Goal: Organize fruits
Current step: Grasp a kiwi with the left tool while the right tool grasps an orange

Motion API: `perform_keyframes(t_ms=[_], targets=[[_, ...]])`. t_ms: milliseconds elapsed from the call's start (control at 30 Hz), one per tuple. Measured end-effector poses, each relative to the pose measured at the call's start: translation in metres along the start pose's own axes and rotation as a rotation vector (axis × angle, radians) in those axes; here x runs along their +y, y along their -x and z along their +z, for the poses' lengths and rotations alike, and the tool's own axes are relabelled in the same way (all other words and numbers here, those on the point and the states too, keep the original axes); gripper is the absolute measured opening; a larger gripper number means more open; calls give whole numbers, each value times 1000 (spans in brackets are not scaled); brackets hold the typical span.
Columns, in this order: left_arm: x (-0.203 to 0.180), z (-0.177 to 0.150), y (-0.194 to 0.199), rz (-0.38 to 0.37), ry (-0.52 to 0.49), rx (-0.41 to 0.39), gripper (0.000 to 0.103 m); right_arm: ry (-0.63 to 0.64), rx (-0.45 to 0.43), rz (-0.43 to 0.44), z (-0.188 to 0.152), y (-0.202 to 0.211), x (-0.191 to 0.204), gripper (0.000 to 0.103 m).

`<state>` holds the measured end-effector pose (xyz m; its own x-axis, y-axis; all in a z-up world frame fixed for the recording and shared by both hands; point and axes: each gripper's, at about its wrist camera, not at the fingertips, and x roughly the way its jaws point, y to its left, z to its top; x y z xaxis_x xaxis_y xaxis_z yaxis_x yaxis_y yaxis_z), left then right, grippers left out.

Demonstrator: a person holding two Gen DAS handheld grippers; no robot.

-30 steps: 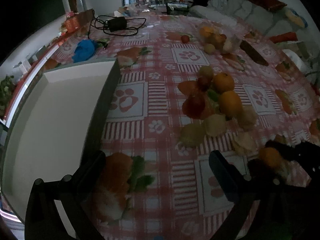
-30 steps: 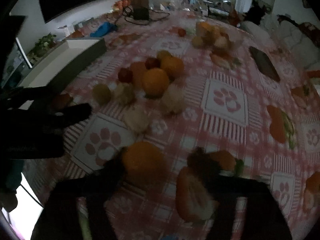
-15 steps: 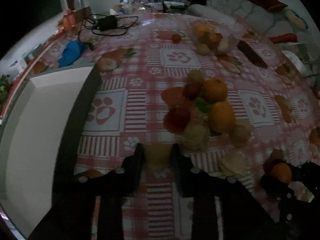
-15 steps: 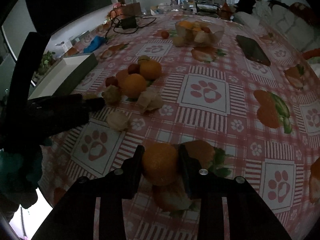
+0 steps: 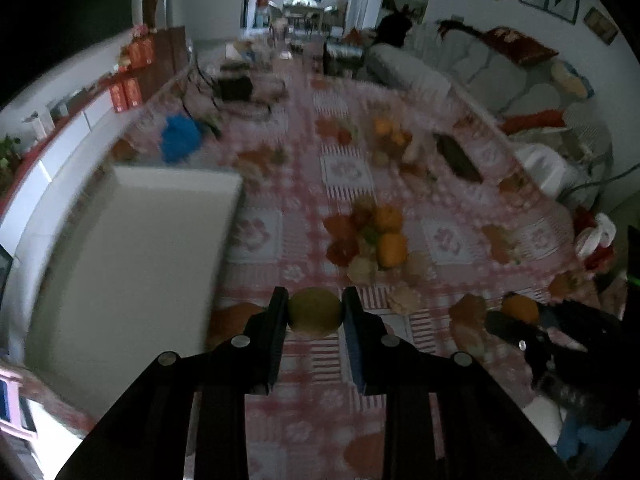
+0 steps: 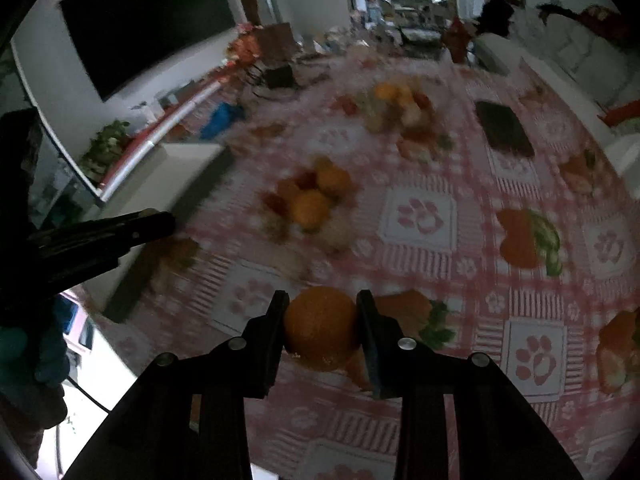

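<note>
Tray [image 5: 132, 240] edge (blurred, seemingly) beside green fruit [image 5: 315, 311].

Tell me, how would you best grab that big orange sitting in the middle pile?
Probably from above, fingers on its two round sides at the widest part. The big orange is round, and other fruit in the pile crowd it low down, so the top is the freest way in.

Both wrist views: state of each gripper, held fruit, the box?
left gripper: jaws shut on green fruit
green fruit: held clear of the tablecloth
right gripper: jaws shut on orange
orange: held
white box: open, no fruit visible inside
fruit pile: loose on tablecloth
</note>
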<state>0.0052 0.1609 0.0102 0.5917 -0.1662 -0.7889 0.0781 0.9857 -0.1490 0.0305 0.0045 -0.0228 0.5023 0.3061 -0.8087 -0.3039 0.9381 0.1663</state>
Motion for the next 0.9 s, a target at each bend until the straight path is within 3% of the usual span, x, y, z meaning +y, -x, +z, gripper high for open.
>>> perform_keyframes(t_ms=[233,367,467,600,733,900], targets=[[64,26,98,107,13,-110,30,82,-44,79,52,43,54,36],[106,22,121,170,51,-143,30,181,-49,126,83,56,105,36],[128,5,91,219,70,-83,30,237,-17,180,97,41,147,36],[159,-15,38,253,138,-1,30,229,99,241,95,-32,191,36],[180,-32,-5,252,200,74,30,224,195,243,83,-98,214,36],[191,-45,-25,251,209,110,30,209,246,234,80,-137,220,36]])
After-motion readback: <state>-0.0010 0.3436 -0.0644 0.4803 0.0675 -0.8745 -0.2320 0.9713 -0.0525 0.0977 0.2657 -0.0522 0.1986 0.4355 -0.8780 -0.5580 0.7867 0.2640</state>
